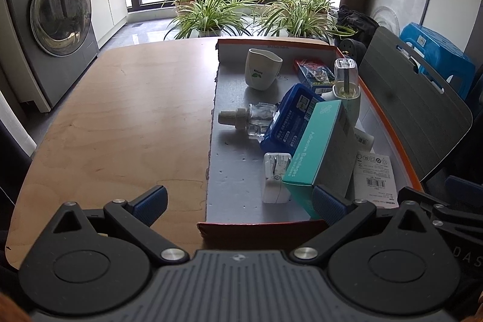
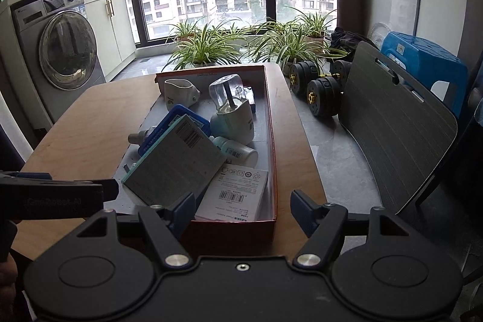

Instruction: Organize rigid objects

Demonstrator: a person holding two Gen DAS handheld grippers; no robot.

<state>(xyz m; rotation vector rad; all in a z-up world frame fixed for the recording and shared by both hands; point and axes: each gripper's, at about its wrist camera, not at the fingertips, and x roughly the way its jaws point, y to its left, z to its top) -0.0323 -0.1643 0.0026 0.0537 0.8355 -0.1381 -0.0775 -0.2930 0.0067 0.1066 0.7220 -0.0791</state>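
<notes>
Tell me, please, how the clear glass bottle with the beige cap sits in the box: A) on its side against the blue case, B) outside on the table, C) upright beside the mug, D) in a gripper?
A: the clear glass bottle lies on its side, touching the blue case.

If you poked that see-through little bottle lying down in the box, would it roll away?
Probably only a bit. The clear bottle lies on its side, but its body looks blocky, and the blue pack leans right beside it. It looks hard and smooth, so it may be slippery to pinch.
</notes>
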